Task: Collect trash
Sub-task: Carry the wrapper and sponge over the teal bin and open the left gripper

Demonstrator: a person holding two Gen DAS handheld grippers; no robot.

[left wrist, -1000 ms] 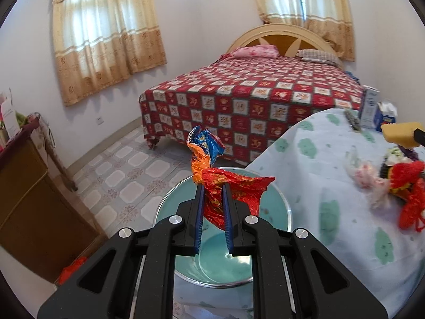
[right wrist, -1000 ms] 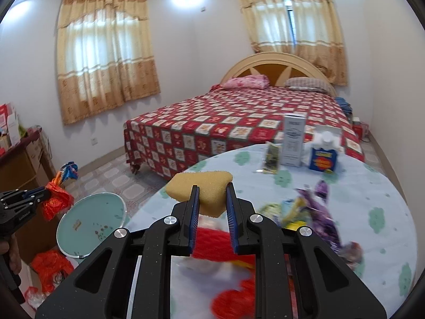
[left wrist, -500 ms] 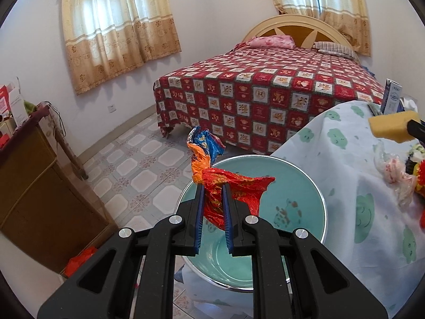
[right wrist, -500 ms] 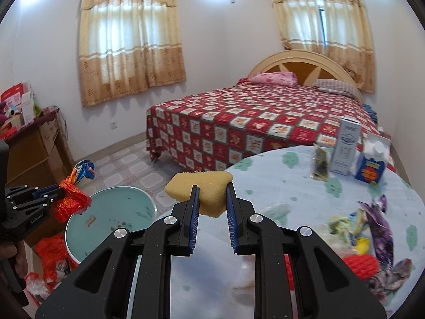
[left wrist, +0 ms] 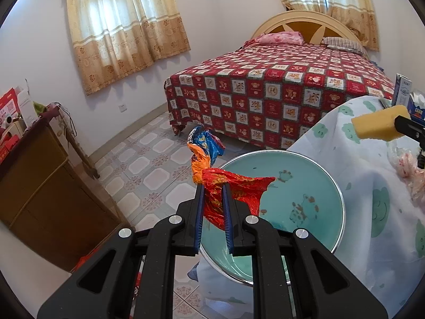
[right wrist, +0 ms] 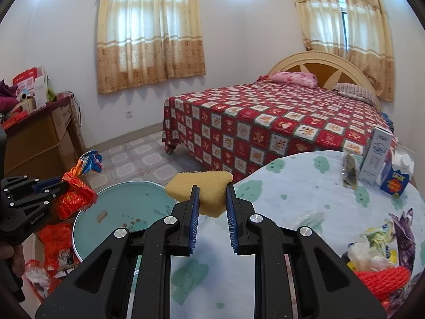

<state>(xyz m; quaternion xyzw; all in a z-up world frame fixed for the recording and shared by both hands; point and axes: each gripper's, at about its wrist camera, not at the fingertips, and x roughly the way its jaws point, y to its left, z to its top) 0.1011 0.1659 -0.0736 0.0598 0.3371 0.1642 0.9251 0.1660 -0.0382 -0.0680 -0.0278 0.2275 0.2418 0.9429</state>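
crinkled red foil wrappers (left wrist: 225,186) sitting pinched between the narrow jaws of the left gripper (left wrist: 213,207), with a blue-and-orange twist sticking up above the fingertips. hanging now beside the near-left rim of the teal basin (left wrist: 305,186) rather than square over its middle as a second ago, with the basin sliding right and growing larger in the left wrist view. pointing, by the look of it, to a carry toward the basin or past it to the red bags (right wrist: 53,239) on the floor beside it; which one serves as the bin not being clear.

squeezing a yellow sponge (right wrist: 202,186) lightly between the pads of the right gripper (right wrist: 211,202), held above the edge of the clothed table (right wrist: 292,186), swinging leftward toward the basin compared with before. leaving more litter (right wrist: 377,244) heaped at the table's right side, near a red mesh bundle (right wrist: 382,279), so collection looking only partly done. release not yet begun.
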